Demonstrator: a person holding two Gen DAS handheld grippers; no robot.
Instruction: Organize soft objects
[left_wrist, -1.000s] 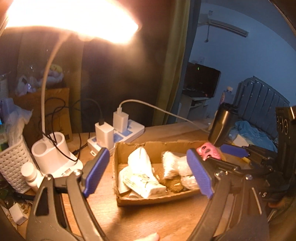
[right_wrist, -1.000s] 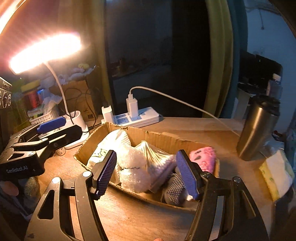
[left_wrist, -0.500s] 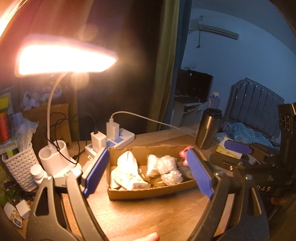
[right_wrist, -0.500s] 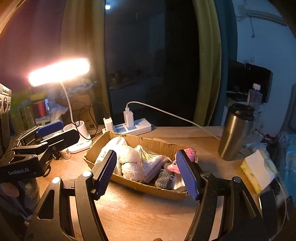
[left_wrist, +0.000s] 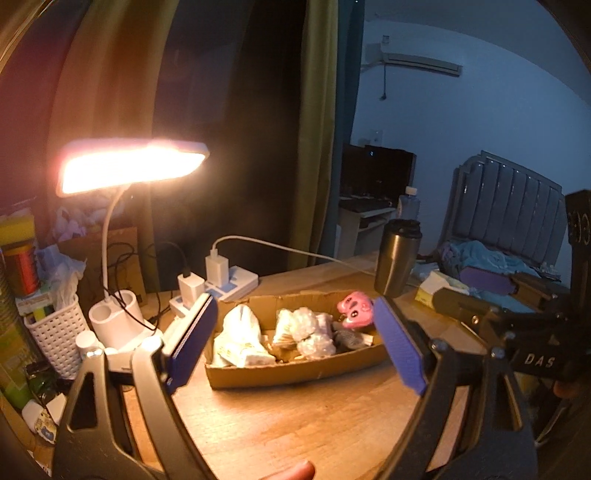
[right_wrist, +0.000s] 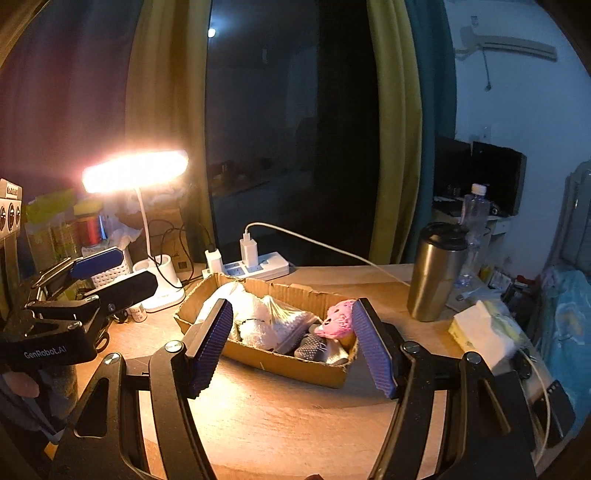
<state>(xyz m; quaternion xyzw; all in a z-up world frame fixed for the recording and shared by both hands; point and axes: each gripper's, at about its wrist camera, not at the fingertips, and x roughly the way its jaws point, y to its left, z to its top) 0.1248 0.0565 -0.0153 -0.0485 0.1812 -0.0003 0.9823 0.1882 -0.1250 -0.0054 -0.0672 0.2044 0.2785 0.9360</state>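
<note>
Left wrist view: left gripper (left_wrist: 295, 347) spread wide, grasping nothing, above wooden desk (left_wrist: 295, 417), cardboard tray (left_wrist: 295, 369) of soft bundles and pink plush (left_wrist: 355, 314) at twelve o'clock between pads, right gripper (right_wrist: 293, 343) likewise released, lamp (left_wrist: 129, 170) at ten o'clock.

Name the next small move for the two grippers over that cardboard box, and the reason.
Probably none beyond lowering both away: the left gripper and right gripper are open and empty, clear of the cardboard box, and the pink toy and white bundles lie inside it.
</note>
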